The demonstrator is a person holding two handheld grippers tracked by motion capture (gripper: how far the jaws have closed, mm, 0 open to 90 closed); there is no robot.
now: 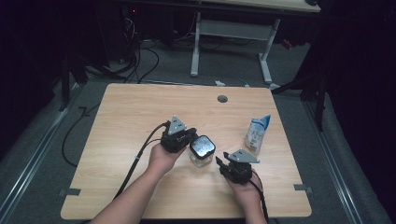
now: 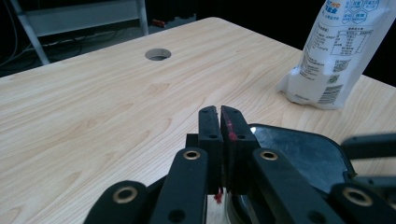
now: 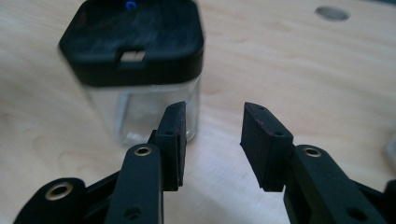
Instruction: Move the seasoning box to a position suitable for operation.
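A: While the person's forearms reach in from the near edge of the table (image 1: 121,112), where does each hand sit?

B: The left hand (image 1: 163,156) lies palm-up under its tool, wrist resting low on the wood, and the left gripper (image 1: 192,138) points toward the right, level with the lid of the jar (image 1: 201,150). The right hand (image 1: 245,184) is nearer the front edge, and the right gripper (image 1: 221,161) points back and to the left, toward the jar.

A: And the jaws?

B: In the left gripper view the left gripper (image 2: 219,122) has its jaws pressed together with nothing between them; the jar's black lid (image 2: 299,154) lies just beside them on the right. In the right gripper view the right gripper (image 3: 212,122) stands with its jaws apart and only bare wood in the gap.

A: Does either tool touch the jar?

B: The right one does not; the jar (image 3: 135,60) stands upright ahead of its left jaw. For the left one I cannot tell.

A: Anything else nearby?

B: A white pouch (image 1: 258,134) stands upright to the right of the jar, apart from it.
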